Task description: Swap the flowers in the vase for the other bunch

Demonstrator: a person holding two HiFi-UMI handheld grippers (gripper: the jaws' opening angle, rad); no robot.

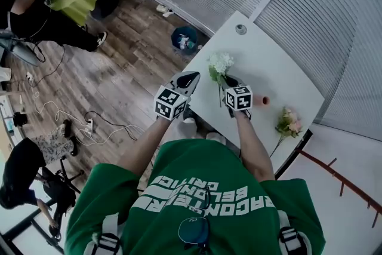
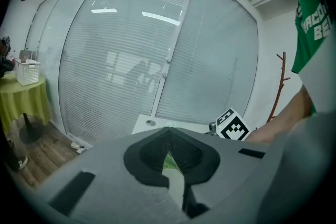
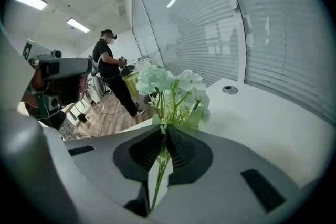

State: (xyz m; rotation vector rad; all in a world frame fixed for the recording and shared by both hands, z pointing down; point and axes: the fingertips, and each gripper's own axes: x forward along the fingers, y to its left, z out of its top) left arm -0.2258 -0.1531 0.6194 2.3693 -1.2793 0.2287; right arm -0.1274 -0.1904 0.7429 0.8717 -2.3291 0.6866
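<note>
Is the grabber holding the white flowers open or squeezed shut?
Shut. In the right gripper view, the right hand-held gripper has its jaws pressed onto the green stems of the white flowers.

Left gripper point(image 1: 190, 76): forearm stretched ahead, jaws together, nothing gripped | Right gripper point(image 1: 229, 80): near the left, tilted downward, jaws clamped on the stems of the white flowers point(image 3: 175, 87) | Both forearms bare.

We can't name the small orange thing point(image 1: 265, 101) on the table point(image 1: 280, 68), 3 o'clock of the right gripper point(image 1: 227, 80): too small. In its own view the left gripper point(image 2: 169, 134) body hides most of the table. Green sliver point(image 2: 170, 162) in the gap of its fingers point(image 2: 153, 155): unidentifiable.
</note>
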